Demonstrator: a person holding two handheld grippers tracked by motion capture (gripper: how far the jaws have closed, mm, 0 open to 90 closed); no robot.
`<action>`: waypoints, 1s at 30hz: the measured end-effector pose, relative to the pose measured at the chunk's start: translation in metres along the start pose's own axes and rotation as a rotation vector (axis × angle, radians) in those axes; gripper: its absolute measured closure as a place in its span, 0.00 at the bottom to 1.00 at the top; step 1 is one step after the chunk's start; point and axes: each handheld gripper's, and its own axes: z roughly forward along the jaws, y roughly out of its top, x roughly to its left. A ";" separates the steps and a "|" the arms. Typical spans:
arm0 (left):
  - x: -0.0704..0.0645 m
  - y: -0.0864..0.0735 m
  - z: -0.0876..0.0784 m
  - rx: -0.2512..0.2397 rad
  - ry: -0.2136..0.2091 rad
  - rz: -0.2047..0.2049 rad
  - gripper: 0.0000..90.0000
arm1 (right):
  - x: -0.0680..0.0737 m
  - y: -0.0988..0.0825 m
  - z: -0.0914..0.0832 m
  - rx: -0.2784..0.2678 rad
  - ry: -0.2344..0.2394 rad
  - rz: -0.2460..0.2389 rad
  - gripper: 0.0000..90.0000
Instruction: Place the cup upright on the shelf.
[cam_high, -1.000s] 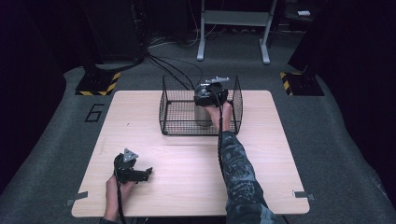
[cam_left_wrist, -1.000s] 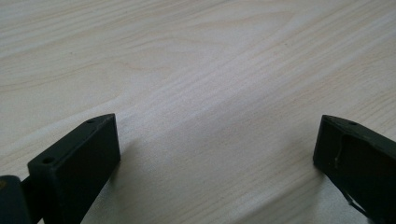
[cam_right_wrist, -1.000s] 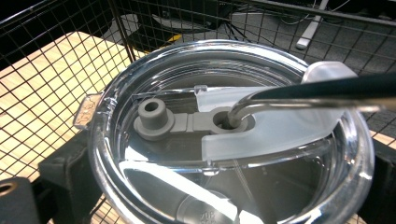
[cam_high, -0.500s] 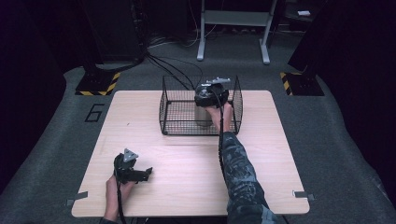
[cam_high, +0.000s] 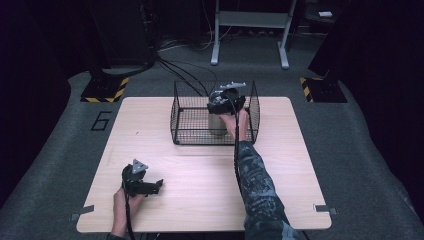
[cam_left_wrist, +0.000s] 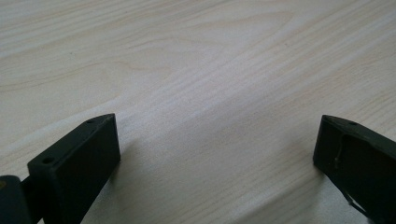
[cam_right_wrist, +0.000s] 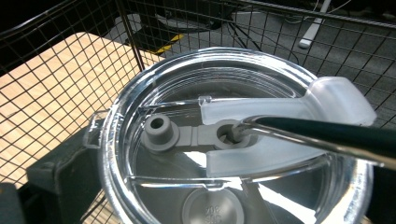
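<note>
Nothing moved since earlier frames: your right hand-held gripper (cam_high: 223, 103) still inside black wire mesh basket (cam_high: 186, 116) at far side of light wooden table (cam_high: 200, 170), jaws clamped around silver metal tumbler with clear plastic lid (cam_right_wrist: 233, 154). Your left hand-held gripper (cam_high: 141, 182) rests on table near front-left edge, jaws wide, holding nothing.
</note>
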 end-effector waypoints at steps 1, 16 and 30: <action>0.000 0.000 0.000 0.000 0.000 0.000 0.00 | 0.000 0.000 -0.001 0.001 0.002 0.003 0.00; 0.000 0.000 0.000 0.000 -0.001 -0.001 0.00 | -0.002 0.000 -0.030 -0.008 0.074 -0.028 0.00; -0.001 0.000 0.001 -0.008 0.002 -0.011 0.00 | 0.002 -0.006 -0.069 0.000 0.101 -0.066 0.00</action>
